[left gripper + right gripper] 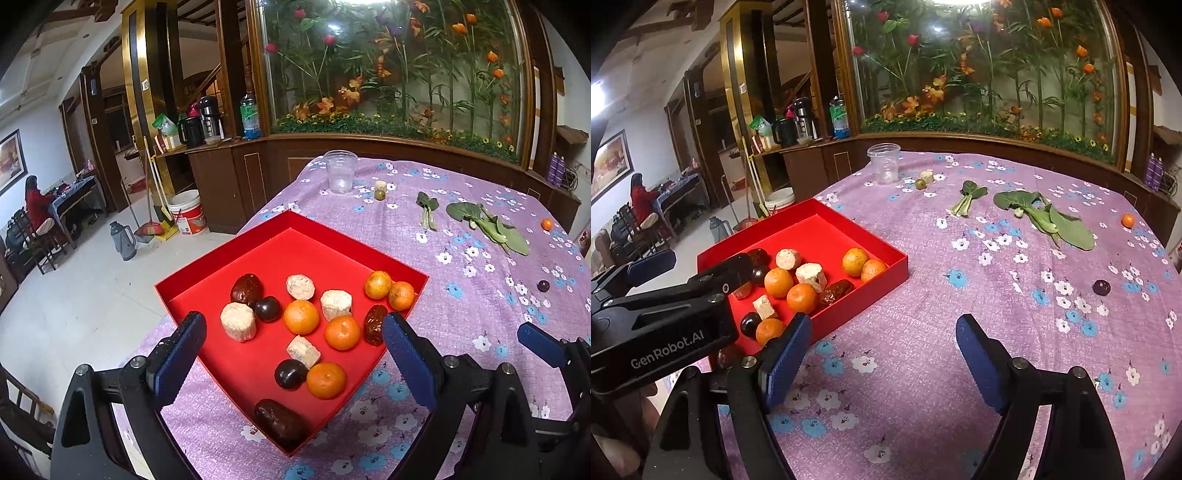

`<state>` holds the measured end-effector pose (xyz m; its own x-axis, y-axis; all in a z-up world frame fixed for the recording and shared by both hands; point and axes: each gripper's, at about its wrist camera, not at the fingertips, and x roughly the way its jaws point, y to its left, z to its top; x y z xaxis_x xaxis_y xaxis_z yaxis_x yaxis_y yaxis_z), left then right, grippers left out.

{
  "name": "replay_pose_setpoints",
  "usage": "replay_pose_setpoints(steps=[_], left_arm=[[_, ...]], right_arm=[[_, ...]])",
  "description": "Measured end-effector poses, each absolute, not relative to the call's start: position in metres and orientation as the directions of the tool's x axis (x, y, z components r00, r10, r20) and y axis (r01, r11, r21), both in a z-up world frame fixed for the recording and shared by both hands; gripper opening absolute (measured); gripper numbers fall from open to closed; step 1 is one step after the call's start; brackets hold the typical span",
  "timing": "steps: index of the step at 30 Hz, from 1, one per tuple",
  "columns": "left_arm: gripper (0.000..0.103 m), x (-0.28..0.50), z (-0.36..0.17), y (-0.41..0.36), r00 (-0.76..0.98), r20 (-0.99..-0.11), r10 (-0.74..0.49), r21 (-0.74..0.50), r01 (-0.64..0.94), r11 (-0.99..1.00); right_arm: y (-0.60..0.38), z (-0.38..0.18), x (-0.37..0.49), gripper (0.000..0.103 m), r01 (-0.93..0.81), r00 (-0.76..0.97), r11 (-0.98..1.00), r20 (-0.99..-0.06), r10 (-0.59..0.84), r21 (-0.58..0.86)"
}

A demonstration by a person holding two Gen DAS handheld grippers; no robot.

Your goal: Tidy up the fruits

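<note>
On the purple flowered tablecloth in front of you sits the red tray, and most of the fruit already lies in it: five tangerines, several pale cut chunks, wrinkled brown dates and two dark plums, scattered loosely over the tray's nearer half while its far corner is bare. Your left gripper hovers over the near corner of the tray with its jaws spread wide and nothing pressed between the blue pads; fruit shows in the gap but none is touched. Your right gripper is beside the tray, over bare cloth, its jaws also wide and holding nothing. Out on the cloth, well apart from the tray, a lone dark plum lies to your right, and a small tangerine sits farther off near the table's right edge. Leafy greens lie between them and the far side, a second smaller bunch just beside. Near the far edge stands a clear plastic cup, with a small green fruit and a pale chunk touching each other close to it.
</note>
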<state>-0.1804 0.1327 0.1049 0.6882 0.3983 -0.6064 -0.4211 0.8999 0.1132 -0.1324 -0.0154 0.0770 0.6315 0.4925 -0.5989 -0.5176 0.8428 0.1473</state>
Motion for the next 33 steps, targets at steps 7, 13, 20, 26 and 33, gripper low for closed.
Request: replay_pose_setpoints(steps=[7, 13, 20, 26, 33], left_arm=[[0.096, -0.181, 0.101, 0.137, 0.684, -0.616, 0.391, 0.108, -0.419, 0.901], [0.096, -0.181, 0.097, 0.14, 0.676, -0.617, 0.403, 0.114, -0.43, 0.896], [0.096, -0.196, 0.11, 0.137, 0.684, -0.515, 0.516, 0.16, -0.515, 0.842], [0.103, -0.223, 0.129, 0.146, 0.731, -0.462, 0.503, 0.059, -0.54, 0.839], [0.103, -0.231, 0.124, 0.161, 0.71, -0.48, 0.515, 0.009, -0.583, 0.813]], right_arm=[[-0.007, 0.073, -0.135, 0.086, -0.525, 0.627, 0.841, -0.61, 0.485, 0.129], [-0.004, 0.073, -0.139, 0.087, -0.528, 0.632, 0.841, -0.608, 0.479, 0.114], [-0.004, 0.078, -0.144, 0.088, -0.531, 0.65, 0.842, -0.591, 0.478, 0.097], [-0.004, 0.085, -0.154, 0.089, -0.537, 0.672, 0.84, -0.562, 0.482, 0.079], [0.001, 0.084, -0.164, 0.091, -0.556, 0.666, 0.828, -0.561, 0.492, 0.065]])
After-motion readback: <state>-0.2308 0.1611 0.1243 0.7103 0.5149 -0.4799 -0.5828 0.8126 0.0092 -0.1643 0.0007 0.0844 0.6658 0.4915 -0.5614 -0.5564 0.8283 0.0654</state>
